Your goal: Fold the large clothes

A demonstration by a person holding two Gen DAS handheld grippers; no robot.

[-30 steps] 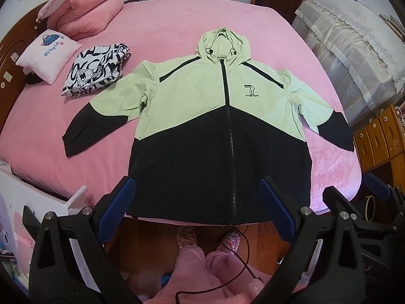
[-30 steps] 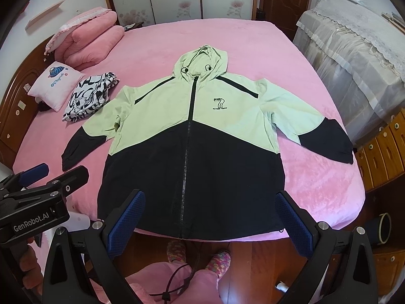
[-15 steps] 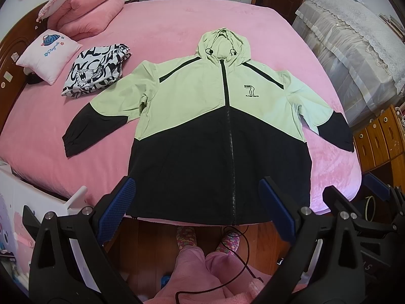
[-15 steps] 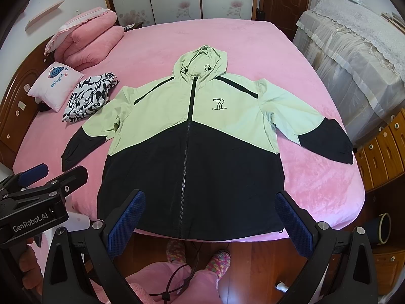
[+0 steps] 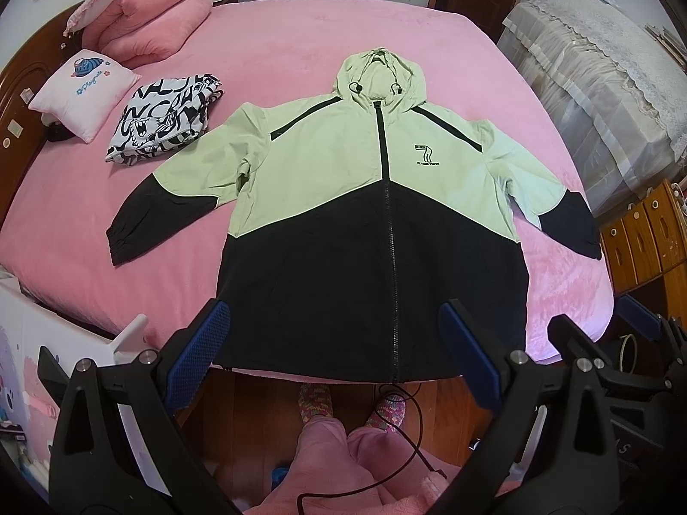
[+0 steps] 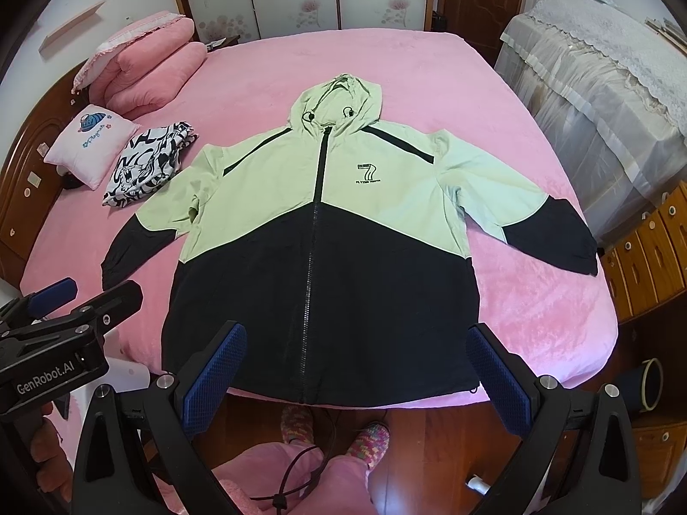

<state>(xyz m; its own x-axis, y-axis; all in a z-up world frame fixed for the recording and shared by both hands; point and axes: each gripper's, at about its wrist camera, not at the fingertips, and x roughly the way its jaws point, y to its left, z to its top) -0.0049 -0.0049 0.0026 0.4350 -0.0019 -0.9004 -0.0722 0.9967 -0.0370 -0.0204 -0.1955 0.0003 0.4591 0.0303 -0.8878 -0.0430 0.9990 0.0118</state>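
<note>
A hooded jacket (image 5: 378, 223), light green on top and black below, lies flat and zipped on the pink bed (image 5: 300, 34), sleeves spread, hem at the near edge. It also shows in the right wrist view (image 6: 326, 236). My left gripper (image 5: 335, 343) is open and empty, held above the hem. My right gripper (image 6: 356, 365) is open and empty, also above the hem. The right gripper shows at the right edge of the left wrist view (image 5: 635, 343); the left gripper shows at the left of the right wrist view (image 6: 56, 313).
A folded black-and-white garment (image 5: 167, 120) and pink pillows (image 5: 81, 86) lie at the bed's left. A lace-covered cabinet (image 5: 601, 86) and wooden drawers (image 5: 644, 231) stand right. The person's feet (image 5: 343, 403) and a cable are on the wooden floor below.
Almost nothing differs. The views have shifted very slightly; the jacket lies as before and both grippers stay open.
</note>
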